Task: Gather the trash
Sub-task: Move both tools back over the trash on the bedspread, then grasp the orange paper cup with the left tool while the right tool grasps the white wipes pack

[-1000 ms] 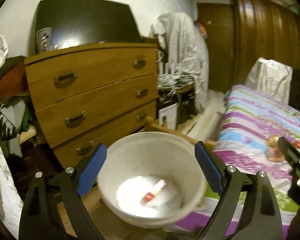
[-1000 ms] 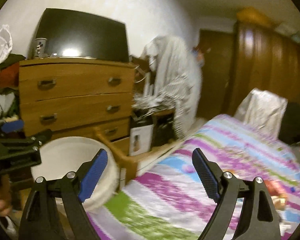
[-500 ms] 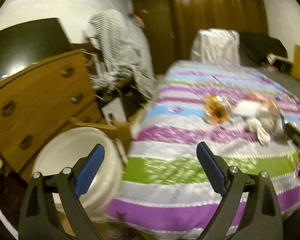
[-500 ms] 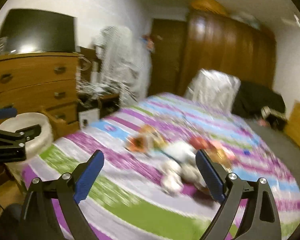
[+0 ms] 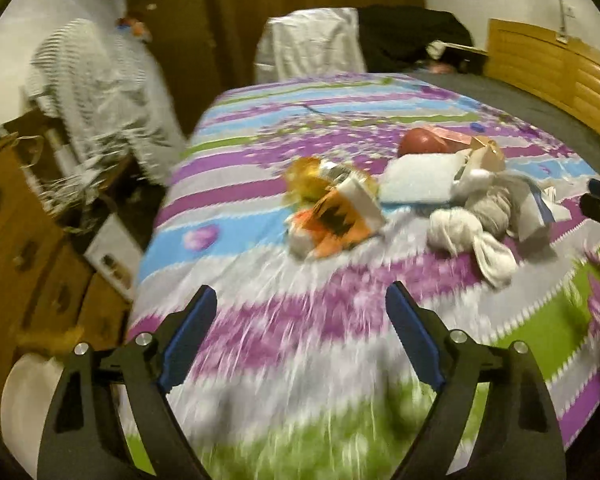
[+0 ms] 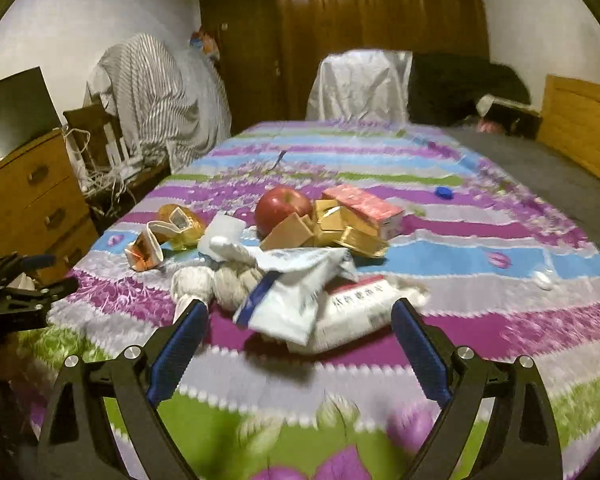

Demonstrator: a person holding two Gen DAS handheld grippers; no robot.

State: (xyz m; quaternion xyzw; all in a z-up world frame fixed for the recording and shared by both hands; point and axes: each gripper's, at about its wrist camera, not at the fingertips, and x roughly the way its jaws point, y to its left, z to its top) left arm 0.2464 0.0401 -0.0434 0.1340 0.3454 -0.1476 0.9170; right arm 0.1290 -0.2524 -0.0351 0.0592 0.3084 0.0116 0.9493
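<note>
A pile of trash lies on the striped bedspread (image 6: 480, 320): white packets (image 6: 300, 300), gold wrappers (image 6: 340, 228), a pink carton (image 6: 364, 204), an orange wrapper (image 5: 336, 220) and rolled grey cloths (image 5: 460, 228), with a red apple (image 6: 279, 208) among them. My right gripper (image 6: 300, 312) is open just short of the white packets and touches nothing. My left gripper (image 5: 300, 300) hovers over bare bedspread short of the orange wrapper. Its jaws are closing with nothing between them. The white bucket (image 5: 23, 392) shows at the lower left edge.
A wooden dresser (image 6: 39, 192) stands left of the bed, with a striped cloth (image 6: 155, 92) draped beyond it. A wooden headboard (image 5: 552, 68) and dark clothing (image 6: 460, 84) lie at the far right. A blue cap (image 6: 444, 191) sits apart on the bedspread.
Both views have swung right, from the dresser and bucket to the bed. The bucket slid to the left view's lower corner. Both grippers came down closer to the pile.
</note>
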